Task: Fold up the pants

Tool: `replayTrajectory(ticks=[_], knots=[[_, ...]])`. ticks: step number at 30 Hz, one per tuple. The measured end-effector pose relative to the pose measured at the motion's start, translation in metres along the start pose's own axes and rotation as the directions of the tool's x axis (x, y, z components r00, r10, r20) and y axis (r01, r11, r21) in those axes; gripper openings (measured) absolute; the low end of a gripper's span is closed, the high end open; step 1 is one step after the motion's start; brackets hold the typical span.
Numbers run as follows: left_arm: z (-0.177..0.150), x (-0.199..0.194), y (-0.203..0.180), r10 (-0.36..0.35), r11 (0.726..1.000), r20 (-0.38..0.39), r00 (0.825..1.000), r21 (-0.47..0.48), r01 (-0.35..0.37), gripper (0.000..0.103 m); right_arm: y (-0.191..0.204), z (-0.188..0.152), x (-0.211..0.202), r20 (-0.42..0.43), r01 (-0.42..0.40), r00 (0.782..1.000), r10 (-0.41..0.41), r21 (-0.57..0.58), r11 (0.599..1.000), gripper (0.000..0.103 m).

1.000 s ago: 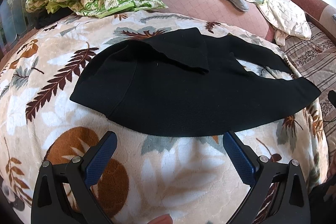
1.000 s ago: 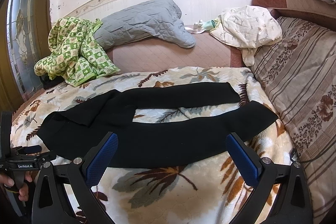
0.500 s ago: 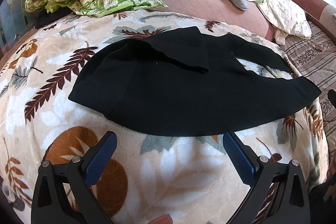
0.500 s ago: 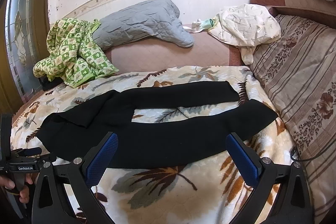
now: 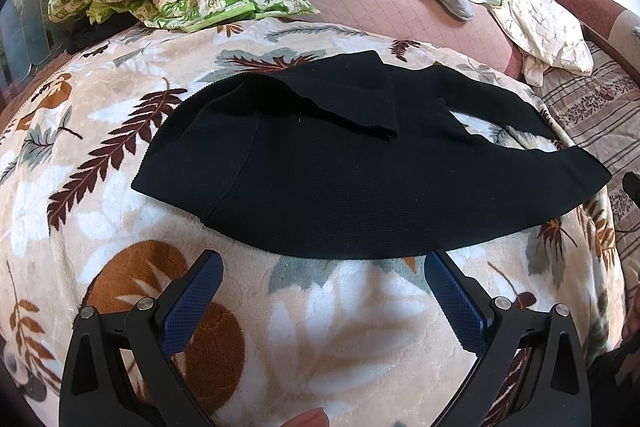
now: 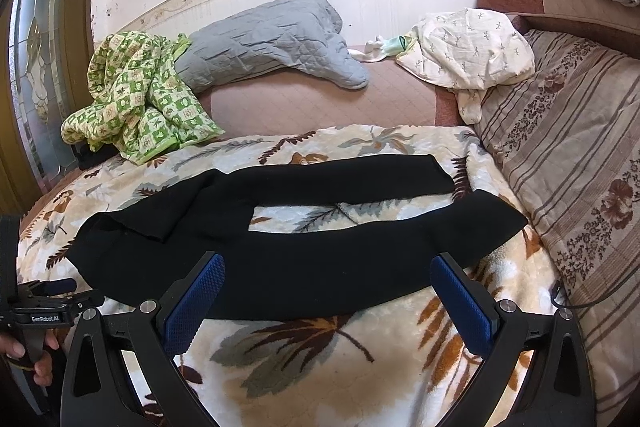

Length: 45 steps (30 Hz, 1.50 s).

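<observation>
Black pants lie spread on a leaf-patterned blanket, waist to the left, two legs stretching right. A flap of the waist is folded over near the top. My left gripper is open and empty, hovering just in front of the pants' near edge at the waist end. My right gripper is open and empty, above the near leg's front edge. The left gripper also shows at the left edge of the right wrist view.
A green checked quilt and a grey quilted cover lie at the back. A cream cloth sits at the back right. A striped floral cover lies to the right, with a thin cable on it.
Both views have shifted only slightly; the pants lie as before and both grippers stay open.
</observation>
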<state>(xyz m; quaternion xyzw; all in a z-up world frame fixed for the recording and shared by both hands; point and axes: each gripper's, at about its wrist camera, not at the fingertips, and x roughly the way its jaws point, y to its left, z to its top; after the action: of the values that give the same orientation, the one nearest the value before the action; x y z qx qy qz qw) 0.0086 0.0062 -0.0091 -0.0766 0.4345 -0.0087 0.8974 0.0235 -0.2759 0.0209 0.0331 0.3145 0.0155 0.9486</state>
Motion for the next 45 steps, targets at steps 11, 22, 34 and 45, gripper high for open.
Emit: replayTrajectory(ticks=[11, 22, 34, 45], knots=[[0.0, 0.0, 0.0, 0.003, 1.0, -0.001, 1.0, 0.0, -0.003, 0.102, -0.015, -0.001, 0.007, -0.051, 0.205, 0.978, -0.203, 0.047, 0.978, 0.103], [0.0, 0.001, -0.003, 0.012, 1.0, -0.002, 1.0, 0.005, -0.012, 0.102, -0.03, -0.005, 0.009, -0.082, 0.217, 0.974, -0.21, 0.09, 0.972, 0.103], [0.009, -0.02, 0.032, -0.148, 0.983, 0.02, 0.989, -0.106, 0.149, 0.102, -0.056, -0.007, 0.005, -0.115, 0.158, 0.985, -0.132, 0.255, 0.954, 0.103], [0.036, -0.036, 0.142, -0.272, 0.919, 0.056, 0.961, -0.28, 0.277, 0.102, -0.057, -0.006, 0.004, -0.097, 0.117, 0.991, -0.094, 0.274, 0.955, 0.103]])
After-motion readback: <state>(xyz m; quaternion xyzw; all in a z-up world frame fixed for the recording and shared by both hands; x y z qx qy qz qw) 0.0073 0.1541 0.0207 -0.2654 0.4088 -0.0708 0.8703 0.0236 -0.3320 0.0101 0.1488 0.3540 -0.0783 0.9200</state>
